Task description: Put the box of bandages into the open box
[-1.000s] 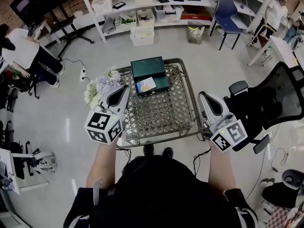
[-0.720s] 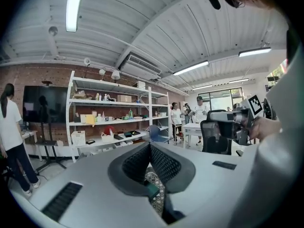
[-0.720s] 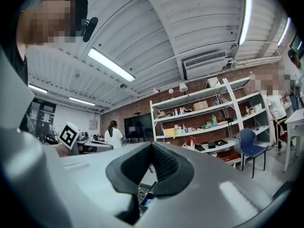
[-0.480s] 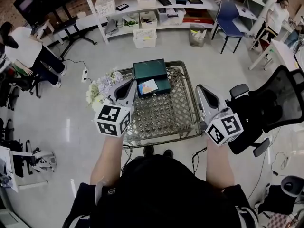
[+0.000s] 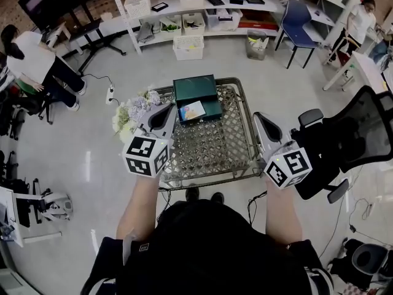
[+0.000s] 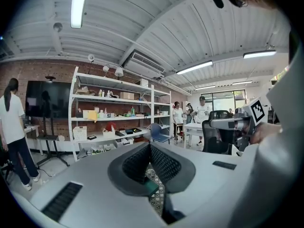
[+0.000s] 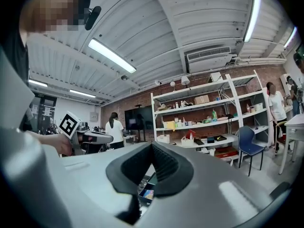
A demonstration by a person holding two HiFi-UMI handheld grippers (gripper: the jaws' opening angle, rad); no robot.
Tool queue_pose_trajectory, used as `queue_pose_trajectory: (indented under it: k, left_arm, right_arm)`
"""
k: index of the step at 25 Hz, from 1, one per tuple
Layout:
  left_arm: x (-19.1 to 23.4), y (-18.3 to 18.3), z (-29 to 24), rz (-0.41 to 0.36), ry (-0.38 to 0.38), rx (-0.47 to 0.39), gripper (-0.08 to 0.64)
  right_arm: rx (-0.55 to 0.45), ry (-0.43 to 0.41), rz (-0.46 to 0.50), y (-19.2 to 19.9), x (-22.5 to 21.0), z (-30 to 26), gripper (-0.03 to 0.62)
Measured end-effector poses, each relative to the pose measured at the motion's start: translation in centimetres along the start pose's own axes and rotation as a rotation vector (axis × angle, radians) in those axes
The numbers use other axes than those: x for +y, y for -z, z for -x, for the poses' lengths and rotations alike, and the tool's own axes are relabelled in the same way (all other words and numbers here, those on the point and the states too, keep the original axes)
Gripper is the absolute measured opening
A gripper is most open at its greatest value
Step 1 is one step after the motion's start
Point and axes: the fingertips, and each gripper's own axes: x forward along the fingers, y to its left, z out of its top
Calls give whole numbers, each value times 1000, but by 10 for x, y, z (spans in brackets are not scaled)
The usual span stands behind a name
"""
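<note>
A: Status, left to right?

B: Far left: person in a white top [image 5: 29, 57] on the floor, well clear. A bunch of pale flowers [image 5: 130, 113] lies on the left edge of the wire-mesh table [image 5: 215, 147].

A: Left gripper?

B: The left gripper [image 5: 166, 109] is over the table's left side, just beside the flowers. Its own view shows the jaws together with nothing between them.

A: Bandages?

B: The box of bandages [image 5: 191, 110], blue with a colourful print, lies flat inside the dark green open box [image 5: 213, 109] at the table's far middle. A second green panel, likely the lid [image 5: 195, 88], is just behind it. Neither gripper touches any of this.

A: Right side?

B: The right gripper [image 5: 260, 117] is at the table's right edge, pointing roughly level. Jaws are closed and empty, and the two boxes show through the gap below the pads. A black mesh office chair [image 5: 355, 134] is just right of it. Shelving [image 5: 184, 8] runs along the back.
</note>
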Motion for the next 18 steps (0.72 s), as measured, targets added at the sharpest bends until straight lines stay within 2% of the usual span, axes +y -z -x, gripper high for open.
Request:
queue_pose_trajectory:
  k: [18]
  left_arm:
    - [7,-2,-6,5,29,0,6]
  right_arm:
    - [10,22,-13,4,-2,-6,6]
